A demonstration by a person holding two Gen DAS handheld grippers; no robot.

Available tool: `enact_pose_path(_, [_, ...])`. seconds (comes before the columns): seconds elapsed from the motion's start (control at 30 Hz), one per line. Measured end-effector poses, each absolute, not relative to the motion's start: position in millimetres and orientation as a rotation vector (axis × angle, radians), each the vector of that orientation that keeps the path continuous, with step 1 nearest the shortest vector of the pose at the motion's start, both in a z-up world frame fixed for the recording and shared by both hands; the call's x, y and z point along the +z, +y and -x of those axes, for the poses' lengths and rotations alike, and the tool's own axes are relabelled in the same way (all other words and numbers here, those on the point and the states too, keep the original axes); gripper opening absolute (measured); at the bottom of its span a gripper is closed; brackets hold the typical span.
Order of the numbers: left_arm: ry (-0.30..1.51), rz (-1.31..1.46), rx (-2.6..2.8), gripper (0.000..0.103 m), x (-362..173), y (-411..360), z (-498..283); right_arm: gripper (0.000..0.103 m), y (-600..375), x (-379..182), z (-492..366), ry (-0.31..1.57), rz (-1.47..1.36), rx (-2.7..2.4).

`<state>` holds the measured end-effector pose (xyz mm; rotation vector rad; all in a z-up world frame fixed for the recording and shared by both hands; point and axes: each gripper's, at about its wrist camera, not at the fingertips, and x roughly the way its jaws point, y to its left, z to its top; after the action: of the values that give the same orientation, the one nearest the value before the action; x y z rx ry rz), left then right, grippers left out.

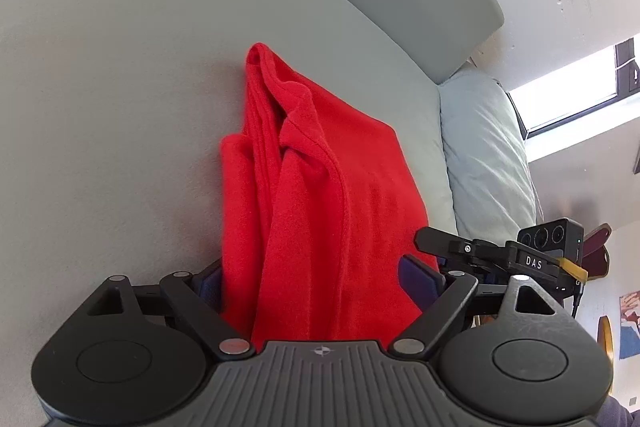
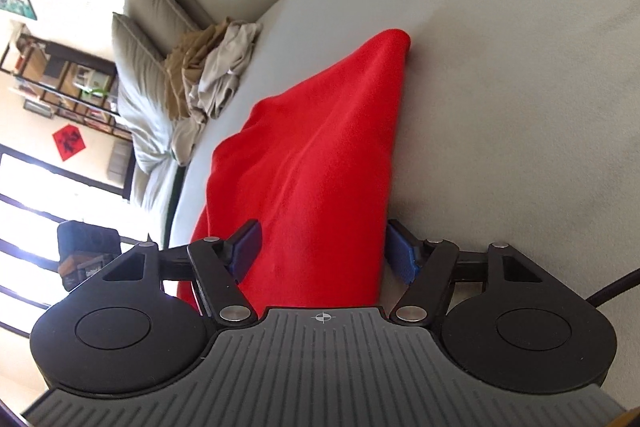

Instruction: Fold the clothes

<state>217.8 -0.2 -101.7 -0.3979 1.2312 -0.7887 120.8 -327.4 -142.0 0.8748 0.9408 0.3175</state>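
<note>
Bright daylight, strong fisheye bend in both views.
Windows were blown out white; the bed curved toward dark corners, and the red cloth cast a soft shadow.

The red garment between my left gripper fingers is soft fleece, matt and slightly napped, with a stitched hem along its edge. In my right gripper it looks the same, fuzzy and dull. My finger pads are blue, rubbery and matt; my linkages are black plastic with small bright metal pins, over a ribbed grey plastic body. The bed sheet is smooth pale cloth, without sheen. At its far edge lie crumpled beige clothes, thin woven cloth.
</note>
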Motion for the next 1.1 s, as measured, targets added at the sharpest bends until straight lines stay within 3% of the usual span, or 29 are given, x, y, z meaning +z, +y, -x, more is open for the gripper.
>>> enact_pose_path(0.17, [1.237,0.346,-0.786,0.081,-103,-23,-218,0.078,-312,-141,-130,0.913,-0.824,0.310])
enact_pose_path(0.23, [1.234,0.285,-0.744,0.062,-100,-31,-216,0.076,-303,-138,-129,0.901,-0.766,0.297])
enact_pose_path(0.27, [1.234,0.236,-0.703,0.054,-97,-34,-214,0.061,-299,-137,-128,0.897,-0.736,0.276])
enact_pose_path(0.3, [1.233,0.185,-0.661,0.040,-93,-37,-211,0.046,-299,-135,-125,0.897,-0.726,0.243])
enact_pose_path(0.33, [1.229,0.166,-0.640,0.037,-88,-40,-207,0.033,-300,-135,-122,0.899,-0.724,0.207])
enact_pose_path(0.4, [1.193,0.107,-0.617,0.031,-74,-49,-194,0.025,-303,-129,-112,0.879,-0.760,0.155])
enact_pose_path(0.63, [1.090,-0.106,-0.670,0.028,-21,-97,-122,0.022,-269,-49,-56,0.762,-0.507,0.050])
enact_pose_path(1.0, [0.960,-0.113,-1.104,0.028,46,-186,11,0.022,-353,35,147,0.589,-0.633,-0.260])
enact_pose_path(1.1, [0.973,-0.117,-1.183,0.028,36,-238,34,0.022,-384,48,204,0.556,-0.654,-0.374])
